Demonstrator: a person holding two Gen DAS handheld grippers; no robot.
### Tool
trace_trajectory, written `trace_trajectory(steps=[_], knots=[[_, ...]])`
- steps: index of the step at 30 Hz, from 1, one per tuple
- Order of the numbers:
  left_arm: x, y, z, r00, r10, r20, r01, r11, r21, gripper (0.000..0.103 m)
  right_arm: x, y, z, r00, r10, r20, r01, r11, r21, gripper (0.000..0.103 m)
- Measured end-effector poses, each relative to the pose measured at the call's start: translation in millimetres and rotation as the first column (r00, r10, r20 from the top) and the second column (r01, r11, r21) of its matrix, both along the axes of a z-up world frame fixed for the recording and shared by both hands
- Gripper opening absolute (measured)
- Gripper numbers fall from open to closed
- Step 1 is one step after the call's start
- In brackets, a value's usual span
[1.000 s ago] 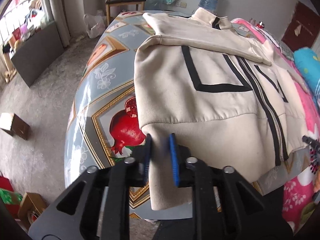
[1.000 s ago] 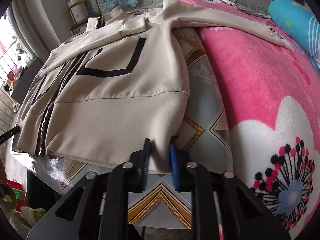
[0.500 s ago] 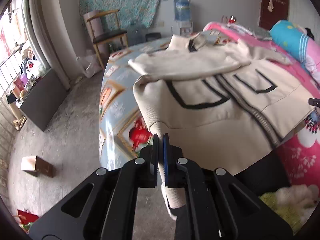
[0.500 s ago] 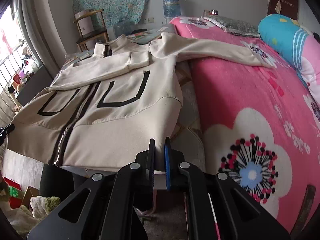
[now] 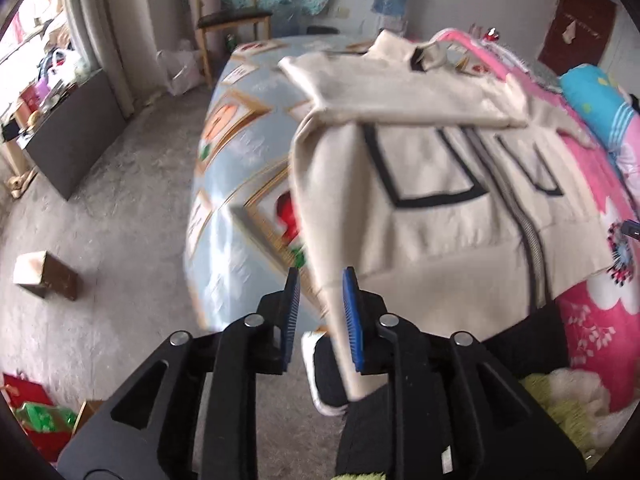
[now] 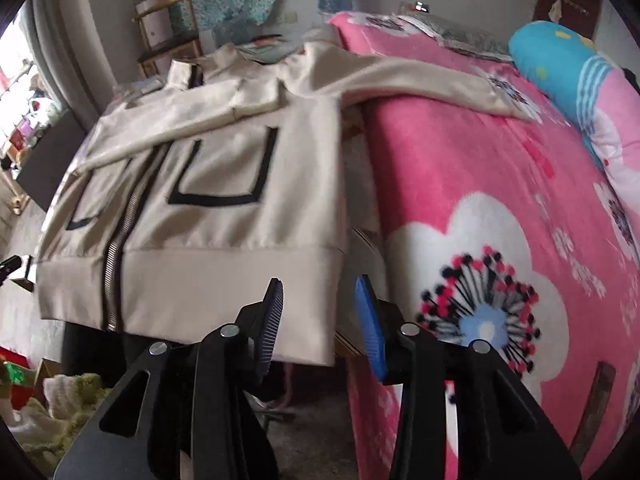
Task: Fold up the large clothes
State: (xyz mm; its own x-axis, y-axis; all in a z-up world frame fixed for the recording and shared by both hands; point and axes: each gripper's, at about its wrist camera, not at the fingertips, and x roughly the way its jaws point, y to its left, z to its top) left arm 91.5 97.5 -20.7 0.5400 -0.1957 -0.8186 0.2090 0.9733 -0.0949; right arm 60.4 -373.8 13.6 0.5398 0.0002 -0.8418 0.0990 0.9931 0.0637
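A cream zip jacket (image 5: 420,160) with black pocket trim lies front up across the bed, its hem hanging over the near edge. One sleeve is folded across the chest; the other sleeve (image 6: 420,76) stretches out over the pink blanket. My left gripper (image 5: 320,314) is opening at the hem's left corner, where the cloth rests against one blue pad and stands clear of the other. My right gripper (image 6: 320,322) is opening too. The right corner of the jacket (image 6: 220,160) hangs loose between its pads.
A blue picture-print sheet (image 5: 240,160) covers the bed's left part and a pink flowered blanket (image 6: 460,168) its right, with a blue pillow (image 6: 560,64) behind. A person's dark leg and shoe (image 5: 324,380) stand below the hem. A cardboard box (image 5: 44,276), chair (image 5: 232,20) and dark cabinet (image 5: 76,140) stand on the floor.
Both grippers were shut on the hem corners half a second ago. Their jaws have now parted and the hem has come loose from the pads.
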Motion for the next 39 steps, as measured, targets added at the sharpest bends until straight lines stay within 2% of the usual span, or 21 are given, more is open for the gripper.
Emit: trace_trajectory(steps=[1,3,6,8,10,11,12,16,17,20,22,23,25,26,28,32,35,37,39], knots=[[7.4,-8.9,2.8,1.0,-0.013,0.009,0.013,1.0,-0.005,0.022,11.7,11.8,-0.9,0.999,0.037,0.012,-0.038,0.999,0.016,0.038],[26.2,-36.0,2.4,0.997,-0.074,0.018,0.075,0.997,-0.024,0.03,42.5,49.5,-8.8,0.989,0.141,0.038,-0.142,0.99,0.019,0.038],[57.9,-81.1,-14.9,0.991,-0.136,-0.014,0.136,0.991,-0.015,0.031,84.6,97.9,-32.9,0.966,0.258,0.025,-0.259,0.965,0.035,0.038],[70.5,-101.8,-28.5,0.985,-0.167,-0.033,0.168,0.986,0.006,0.031,100.6,114.6,-52.0,0.953,0.304,-0.002,-0.303,0.952,0.031,0.038],[76.9,-113.0,-44.0,0.979,-0.191,-0.075,0.194,0.98,0.04,0.031,102.4,112.0,-74.7,0.951,0.301,-0.066,-0.301,0.954,0.018,0.038],[73.7,-112.2,-45.7,0.978,-0.2,-0.062,0.203,0.978,0.045,0.031,97.3,103.4,-83.5,0.95,0.299,-0.085,-0.297,0.954,0.034,0.038],[68.2,-108.7,-45.6,0.976,-0.212,-0.054,0.215,0.975,0.058,0.032,85.1,94.2,-81.6,0.949,0.309,-0.054,-0.307,0.95,0.048,0.038],[52.3,-83.8,-47.2,0.974,-0.208,-0.092,0.215,0.974,0.073,0.036,44.4,60.2,-73.0,0.951,0.299,-0.076,-0.288,0.949,0.133,0.039],[50.2,-78.3,-45.6,0.975,-0.2,-0.099,0.208,0.975,0.082,0.039,36.3,55.9,-71.1,0.951,0.298,-0.083,-0.287,0.949,0.129,0.039],[56.5,-69.8,-31.2,0.978,-0.186,-0.098,0.194,0.978,0.081,0.042,34.2,50.0,-69.6,0.944,0.275,-0.181,-0.266,0.961,0.075,0.042],[70.3,-71.3,-16.3,0.98,-0.188,-0.07,0.192,0.98,0.054,0.052,45.3,42.3,-61.5,0.952,0.259,-0.165,-0.249,0.965,0.081,0.043],[80.7,-74.4,-7.9,0.981,-0.188,-0.05,0.19,0.981,0.04,0.057,54.4,37.5,-55.4,0.958,0.246,-0.147,-0.234,0.968,0.095,0.045],[105.2,-85.4,4.9,0.984,-0.175,-0.032,0.176,0.984,0.036,0.062,73.6,24.0,-43.0,0.975,0.193,-0.113,-0.18,0.977,0.117,0.057],[117.6,-92.0,8.6,0.985,-0.172,-0.029,0.173,0.984,0.036,0.067,84.8,14.8,-35.9,0.983,0.158,-0.096,-0.145,0.98,0.135,0.059],[146.2,-109.8,13.3,0.986,-0.164,-0.014,0.165,0.985,0.057,0.071,103.6,-7.0,-24.6,0.993,0.1,-0.064,-0.087,0.978,0.187,0.066],[199.9,-144.7,7.2,0.988,-0.154,-0.014,0.154,0.98,0.124,0.076,139.7,-77.1,-12.0,0.995,-0.08,-0.059,0.093,0.962,0.257,0.067],[230.7,-167.5,-6.9,0.986,-0.167,-0.021,0.168,0.968,0.188,0.077,155.4,-144.6,-5.6,0.969,-0.237,-0.074,0.248,0.919,0.305,0.067],[244.3,-179.1,-19.7,0.984,-0.177,-0.031,0.179,0.956,0.233,0.078,164.7,-184.8,0.2,0.939,-0.335,-0.072,0.34,0.884,0.319,0.067],[254.3,-187.4,-32.9,0.982,-0.183,-0.047,0.189,0.948,0.256,0.078,167.5,-231.6,6.0,0.894,-0.444,-0.058,0.439,0.844,0.308,0.067]])
